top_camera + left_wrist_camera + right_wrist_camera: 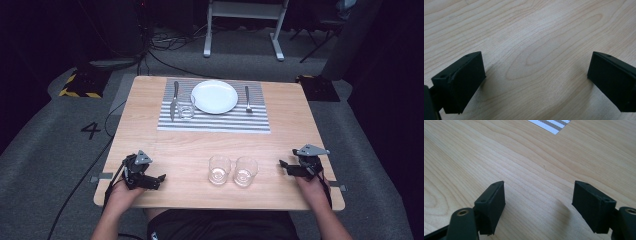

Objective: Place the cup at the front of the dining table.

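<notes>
My left gripper (151,179) rests near the tabletop's (150,145) front left corner, jaws spread wide apart with nothing between them; its own camera looks down on bare wood grain (534,57) in the gap. That close view tells me nothing of the place setting, which the high view lays out along the far edge: a striped placemat (215,124) carrying a knife (174,101) at its left side, a small glass (186,108) just beside the knife, a white plate (214,96) in the middle and a fork (247,98) to the plate's right. Toward the front edge, between my two hands, two empty glasses (233,171) stand side by side, touching or nearly so. My right gripper (289,168) sits near the front right corner, jaws also parted and empty. Its camera catches a corner of the placemat (552,125) at the top of its view, beyond plain wood.
</notes>
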A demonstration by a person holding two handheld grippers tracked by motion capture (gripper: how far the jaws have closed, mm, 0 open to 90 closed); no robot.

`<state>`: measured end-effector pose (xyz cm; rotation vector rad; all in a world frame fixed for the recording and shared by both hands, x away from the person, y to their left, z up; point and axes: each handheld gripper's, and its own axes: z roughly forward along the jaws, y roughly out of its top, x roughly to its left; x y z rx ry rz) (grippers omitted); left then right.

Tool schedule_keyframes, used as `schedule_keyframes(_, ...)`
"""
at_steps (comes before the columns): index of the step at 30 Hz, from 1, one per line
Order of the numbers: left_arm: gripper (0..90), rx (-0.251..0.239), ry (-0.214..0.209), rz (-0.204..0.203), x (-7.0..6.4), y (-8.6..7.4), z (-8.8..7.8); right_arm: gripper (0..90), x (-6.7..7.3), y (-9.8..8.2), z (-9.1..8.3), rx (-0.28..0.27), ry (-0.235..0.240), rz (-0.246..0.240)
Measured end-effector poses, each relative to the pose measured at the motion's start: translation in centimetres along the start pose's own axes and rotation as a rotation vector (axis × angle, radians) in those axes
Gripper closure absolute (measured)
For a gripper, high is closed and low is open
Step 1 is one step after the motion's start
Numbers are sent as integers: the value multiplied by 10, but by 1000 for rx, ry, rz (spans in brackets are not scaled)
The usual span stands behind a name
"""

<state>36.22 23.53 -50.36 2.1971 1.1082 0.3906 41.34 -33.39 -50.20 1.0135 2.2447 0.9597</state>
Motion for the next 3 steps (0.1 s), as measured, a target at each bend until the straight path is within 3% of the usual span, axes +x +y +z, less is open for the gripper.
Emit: schedule_keyframes(3, 15, 0, 0, 0, 0, 0, 0, 263, 0, 0, 0, 0, 0, -1)
